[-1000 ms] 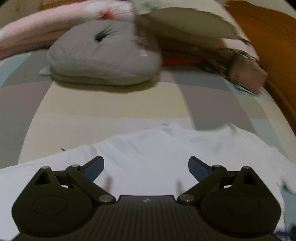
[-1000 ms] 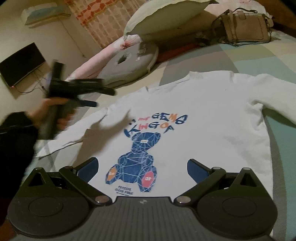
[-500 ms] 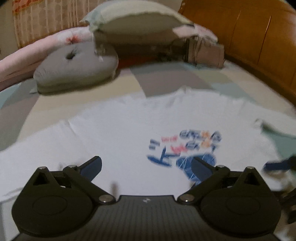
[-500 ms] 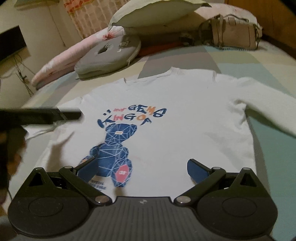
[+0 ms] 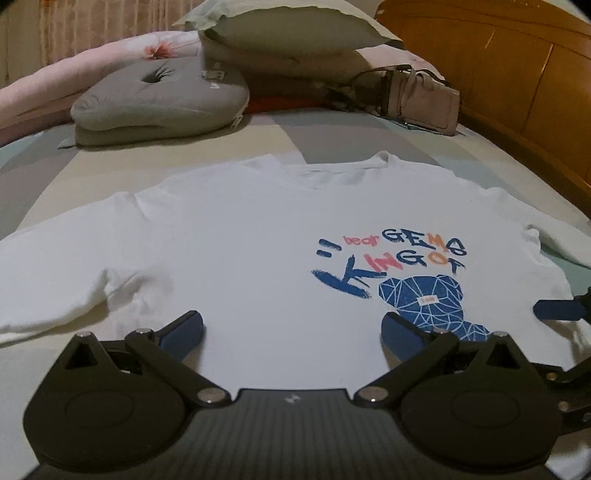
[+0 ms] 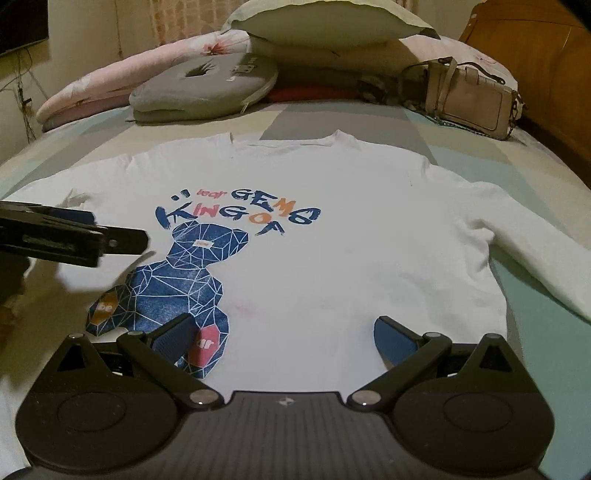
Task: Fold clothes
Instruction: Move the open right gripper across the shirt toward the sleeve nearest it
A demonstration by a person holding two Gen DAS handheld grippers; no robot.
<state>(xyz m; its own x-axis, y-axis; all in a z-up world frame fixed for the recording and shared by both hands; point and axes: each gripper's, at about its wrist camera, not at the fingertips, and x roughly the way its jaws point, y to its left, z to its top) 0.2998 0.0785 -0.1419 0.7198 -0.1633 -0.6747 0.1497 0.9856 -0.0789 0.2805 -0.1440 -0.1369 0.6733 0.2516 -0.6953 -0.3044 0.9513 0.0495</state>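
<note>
A white long-sleeved shirt [image 5: 258,236] [image 6: 369,229] with a blue bear print lies flat, front up, on the bed, sleeves spread to both sides. My left gripper [image 5: 291,328] is open, low over the shirt's lower left part, nothing between its fingers. My right gripper [image 6: 282,334] is open over the lower hem, right of the bear's legs. In the right wrist view the left gripper's black body [image 6: 70,236] reaches in from the left edge. One blue fingertip [image 5: 554,309] of the right gripper shows at the right edge of the left wrist view.
A grey cushion [image 5: 159,99] [image 6: 207,85], pillows [image 5: 291,33] and a beige handbag [image 5: 421,99] [image 6: 472,99] lie at the head of the bed. A wooden headboard [image 5: 517,74] runs along the right. The patchwork bedsheet [image 5: 110,166] surrounds the shirt.
My left gripper has swung right and back from the left sleeve, bringing the print into view. My right gripper has dropped lower toward the hem.
</note>
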